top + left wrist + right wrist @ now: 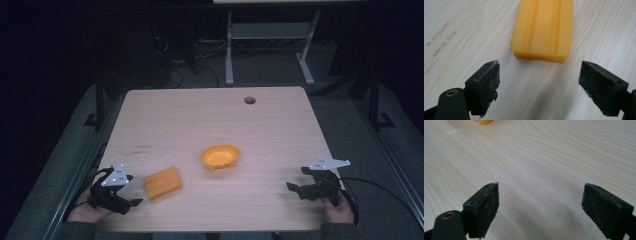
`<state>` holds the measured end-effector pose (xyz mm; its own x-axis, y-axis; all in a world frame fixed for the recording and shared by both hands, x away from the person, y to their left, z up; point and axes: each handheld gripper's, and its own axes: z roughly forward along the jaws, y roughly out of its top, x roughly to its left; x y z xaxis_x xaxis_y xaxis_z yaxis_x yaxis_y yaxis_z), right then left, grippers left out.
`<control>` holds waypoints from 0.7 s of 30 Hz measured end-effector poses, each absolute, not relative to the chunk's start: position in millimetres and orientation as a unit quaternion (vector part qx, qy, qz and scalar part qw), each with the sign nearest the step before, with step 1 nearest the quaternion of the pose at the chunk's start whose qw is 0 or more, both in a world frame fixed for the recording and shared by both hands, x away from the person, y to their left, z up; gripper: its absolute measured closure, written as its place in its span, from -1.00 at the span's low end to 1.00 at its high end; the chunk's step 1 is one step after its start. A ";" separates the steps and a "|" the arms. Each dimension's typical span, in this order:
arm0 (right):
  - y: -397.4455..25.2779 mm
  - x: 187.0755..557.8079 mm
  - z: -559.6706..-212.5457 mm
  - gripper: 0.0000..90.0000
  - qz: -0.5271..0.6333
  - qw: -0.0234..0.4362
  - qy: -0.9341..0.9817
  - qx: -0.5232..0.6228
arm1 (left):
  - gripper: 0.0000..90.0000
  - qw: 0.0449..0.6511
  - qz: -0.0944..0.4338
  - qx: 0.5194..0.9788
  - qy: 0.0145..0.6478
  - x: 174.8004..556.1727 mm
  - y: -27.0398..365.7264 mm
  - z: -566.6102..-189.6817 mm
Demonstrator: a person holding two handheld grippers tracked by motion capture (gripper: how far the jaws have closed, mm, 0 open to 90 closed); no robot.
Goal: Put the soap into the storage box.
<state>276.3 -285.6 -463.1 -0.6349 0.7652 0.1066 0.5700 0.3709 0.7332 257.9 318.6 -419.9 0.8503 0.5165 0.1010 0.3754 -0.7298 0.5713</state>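
Observation:
An orange ridged block (162, 183) lies flat on the wooden table (210, 120), near the front left. In the left gripper view the same block (542, 28) lies just beyond the open jaws, apart from them. My left gripper (131, 196) is open beside the block's left end, with nothing between its jaws. An orange bowl (220, 156) sits near the table's middle. My right gripper (298, 181) is open over bare wood at the front right. A bit of the yellow-orange bowl (484, 121) shows at the top edge of the right gripper view.
A round cable hole (249, 100) is near the table's far edge. Beyond the table stands a white desk frame (270, 40) on a dark floor. Metal rails (95, 125) run along both sides of the table.

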 end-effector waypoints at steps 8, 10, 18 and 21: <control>-285.1 276.4 -463.1 -0.69 0.385 0.125 0.818 0.408 | -0.64 0.273 0.122 0.927 0.227 264.6 305.5 -418.9; -284.5 276.5 -463.2 -0.69 0.385 0.125 0.818 0.408 | -0.63 0.274 0.123 0.927 0.224 265.9 303.2 -417.5; -284.0 276.6 -463.4 -0.69 0.384 0.125 0.819 0.407 | -0.63 0.276 0.117 0.929 0.216 272.5 294.8 -416.8; -283.3 276.4 -463.5 -0.69 0.382 0.123 0.821 0.407 | -0.63 0.275 0.114 0.931 0.213 275.3 290.6 -417.7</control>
